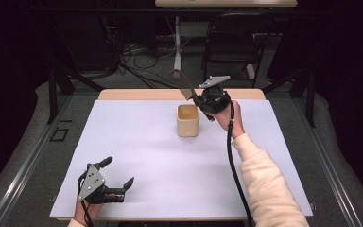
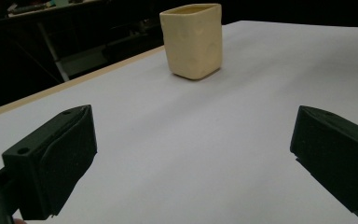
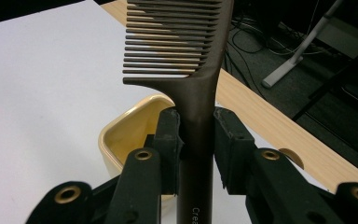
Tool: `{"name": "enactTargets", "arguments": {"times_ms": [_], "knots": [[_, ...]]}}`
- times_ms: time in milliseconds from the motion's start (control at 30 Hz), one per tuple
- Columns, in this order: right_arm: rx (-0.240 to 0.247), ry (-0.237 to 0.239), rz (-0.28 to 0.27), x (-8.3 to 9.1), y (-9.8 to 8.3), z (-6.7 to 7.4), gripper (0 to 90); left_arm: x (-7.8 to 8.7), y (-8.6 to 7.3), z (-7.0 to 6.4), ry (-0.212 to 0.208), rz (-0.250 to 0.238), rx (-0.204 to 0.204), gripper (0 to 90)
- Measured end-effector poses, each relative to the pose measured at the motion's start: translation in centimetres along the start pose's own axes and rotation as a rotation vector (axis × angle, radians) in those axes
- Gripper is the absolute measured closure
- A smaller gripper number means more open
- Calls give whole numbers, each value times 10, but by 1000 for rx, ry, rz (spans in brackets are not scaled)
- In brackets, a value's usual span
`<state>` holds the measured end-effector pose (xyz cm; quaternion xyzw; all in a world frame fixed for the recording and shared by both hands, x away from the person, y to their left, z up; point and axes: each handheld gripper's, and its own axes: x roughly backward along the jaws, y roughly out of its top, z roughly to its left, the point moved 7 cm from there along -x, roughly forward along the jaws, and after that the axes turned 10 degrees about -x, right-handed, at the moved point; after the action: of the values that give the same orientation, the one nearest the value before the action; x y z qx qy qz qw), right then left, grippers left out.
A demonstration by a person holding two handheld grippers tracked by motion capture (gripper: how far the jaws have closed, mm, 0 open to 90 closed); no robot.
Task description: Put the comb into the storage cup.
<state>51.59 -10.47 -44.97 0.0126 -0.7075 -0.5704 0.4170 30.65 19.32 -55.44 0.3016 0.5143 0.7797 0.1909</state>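
A dark brown comb (image 3: 193,70) is clamped by its handle between the pads of my right gripper (image 3: 195,140), teeth end pointing away. In the high view that gripper (image 1: 199,99) is held above and just right of a cream square cup (image 1: 188,120), with the comb (image 1: 182,82) sticking up to the left over the cup's far side. The cup (image 3: 130,135) stands upright right beneath the jaws. My left gripper (image 1: 120,172) rests low at the near left of the table, jaws wide apart with nothing between them; the cup (image 2: 193,39) stands far ahead of it.
The white sheet (image 1: 137,156) covers most of the wooden table (image 1: 137,94), whose bare far edge shows behind the cup. A black chair (image 1: 236,42), a white stand leg (image 1: 177,47) and floor cables lie beyond the table.
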Motion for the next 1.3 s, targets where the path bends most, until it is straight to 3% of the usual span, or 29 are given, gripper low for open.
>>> {"name": "enactTargets", "arguments": {"times_ms": [1300], "knots": [[2,12,-59,-6,18,9,722,0,0,0,1,-2,1,3]]}}
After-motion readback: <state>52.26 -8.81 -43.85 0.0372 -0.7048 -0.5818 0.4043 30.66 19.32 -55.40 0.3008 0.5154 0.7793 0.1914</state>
